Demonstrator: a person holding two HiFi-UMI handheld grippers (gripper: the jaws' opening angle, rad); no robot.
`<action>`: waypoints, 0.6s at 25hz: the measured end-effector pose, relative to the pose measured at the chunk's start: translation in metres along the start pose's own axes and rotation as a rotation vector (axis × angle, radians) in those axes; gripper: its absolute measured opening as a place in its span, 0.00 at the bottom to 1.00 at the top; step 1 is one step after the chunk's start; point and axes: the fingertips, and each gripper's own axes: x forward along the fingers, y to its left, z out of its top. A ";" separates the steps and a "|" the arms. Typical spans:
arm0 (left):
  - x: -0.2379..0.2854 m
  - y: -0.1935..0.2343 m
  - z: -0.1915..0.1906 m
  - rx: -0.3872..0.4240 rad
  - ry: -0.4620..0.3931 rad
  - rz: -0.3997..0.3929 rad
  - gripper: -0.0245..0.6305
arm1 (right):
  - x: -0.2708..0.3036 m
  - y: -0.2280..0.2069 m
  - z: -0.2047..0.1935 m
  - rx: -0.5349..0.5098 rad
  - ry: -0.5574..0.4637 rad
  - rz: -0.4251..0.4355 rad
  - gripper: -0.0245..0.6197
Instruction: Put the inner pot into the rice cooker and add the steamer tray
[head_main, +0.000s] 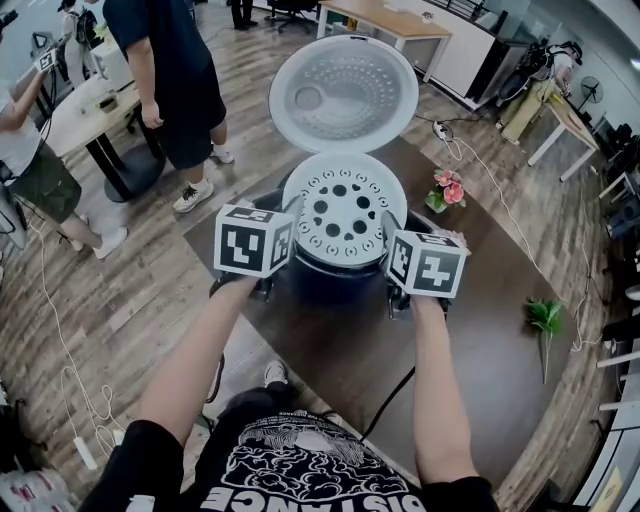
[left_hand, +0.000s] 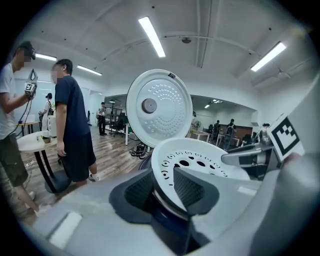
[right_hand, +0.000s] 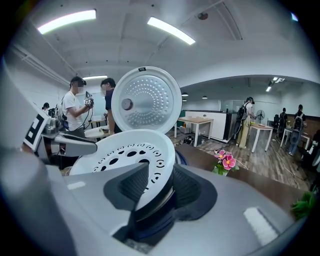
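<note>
The dark rice cooker stands on the table with its white lid swung up and back. The white perforated steamer tray lies flat across the cooker's mouth and hides the inner pot. My left gripper straddles the tray's left rim, and my right gripper straddles its right rim. In the left gripper view the tray edge runs between the jaws of the left gripper, with dark gaps beside the pads. The right gripper likewise stands loosely around the tray edge.
The cooker sits on a dark brown table. Pink flowers lie right of the cooker and a green sprig lies farther right. A black cable trails toward me. A person stands at the back left by a white table.
</note>
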 end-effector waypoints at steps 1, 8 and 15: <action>-0.001 0.000 0.000 -0.001 0.001 0.000 0.22 | 0.000 0.000 0.000 -0.001 0.001 -0.001 0.28; 0.004 -0.007 -0.002 0.007 0.031 0.003 0.22 | 0.000 -0.010 0.003 0.006 0.007 0.000 0.29; 0.001 -0.005 -0.001 0.005 0.030 0.006 0.22 | 0.000 -0.008 0.004 0.031 0.006 0.014 0.30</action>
